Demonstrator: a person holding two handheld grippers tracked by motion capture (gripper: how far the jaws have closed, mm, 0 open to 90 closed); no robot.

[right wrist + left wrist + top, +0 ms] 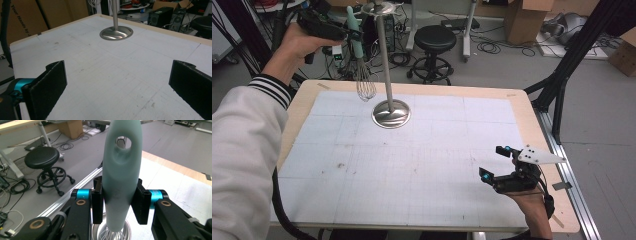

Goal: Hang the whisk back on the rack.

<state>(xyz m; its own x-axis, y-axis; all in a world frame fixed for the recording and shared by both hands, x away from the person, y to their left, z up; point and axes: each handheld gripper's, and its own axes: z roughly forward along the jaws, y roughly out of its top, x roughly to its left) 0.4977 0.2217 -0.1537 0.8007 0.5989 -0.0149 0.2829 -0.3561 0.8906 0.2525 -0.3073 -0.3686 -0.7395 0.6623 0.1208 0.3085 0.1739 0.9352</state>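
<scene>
A whisk (360, 60) is held high at the far left by the left gripper (119, 203), clamped on its handle, beside the stand (390, 113). The right gripper (496, 162) is held wide open, empty, near right.

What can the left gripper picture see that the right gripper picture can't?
The left gripper view has the whisk, its pale green handle squeezed between the left tongs, and a black stool on the floor. The right gripper view has the right tongs wide open with nothing between them, plus cardboard boxes behind. Both have the white table and the shiny metal stand.
</scene>
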